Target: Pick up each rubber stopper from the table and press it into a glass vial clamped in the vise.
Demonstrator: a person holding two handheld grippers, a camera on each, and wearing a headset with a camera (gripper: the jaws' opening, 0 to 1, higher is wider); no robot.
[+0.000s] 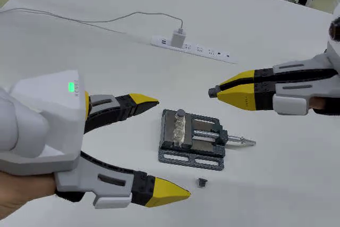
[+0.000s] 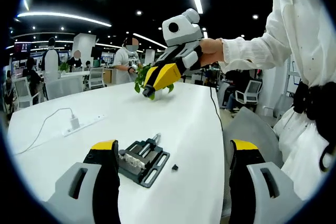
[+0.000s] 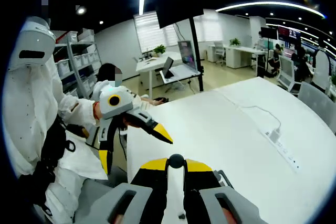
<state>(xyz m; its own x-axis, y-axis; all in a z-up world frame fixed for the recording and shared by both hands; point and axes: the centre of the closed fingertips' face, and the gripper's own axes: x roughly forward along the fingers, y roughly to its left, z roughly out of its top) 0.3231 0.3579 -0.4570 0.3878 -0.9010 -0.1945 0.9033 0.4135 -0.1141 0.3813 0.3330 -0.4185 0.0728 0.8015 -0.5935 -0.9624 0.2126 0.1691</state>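
Head view: the vise (image 1: 192, 141) sits mid-table (image 1: 95, 57) with clear vials (image 1: 179, 130) clamped in it. At the row's 12 o'clock end a fitted stopper (image 1: 181, 113) caps one vial. A loose stopper (image 1: 202, 183) lies on the table at 5 o'clock from the vise, near but apart. A power strip (image 1: 192, 48) with a charger (image 1: 178, 39) plugged in lies at 12 o'clock. The left gripper (image 1: 173, 145) comes in from 8 o'clock, jaws spread wide and holding nothing. The right gripper (image 1: 217, 93) is at 2 o'clock from the vise, its jaws closed on a small dark held stopper (image 1: 212, 92) at the tips

Left gripper view: its own jaws stand far apart. The vise (image 2: 143, 159) lies between them, close to the 9 o'clock jaw, and the loose stopper (image 2: 175, 167) is just at 3 o'clock of the vise. The right gripper (image 2: 151, 94) hangs above the table at 12 o'clock, in a hand

Right gripper view: its own jaws are pressed together with the round held stopper (image 3: 176, 161) pinched at their tips. The left gripper (image 3: 137, 153) is at 10 o'clock, gaping
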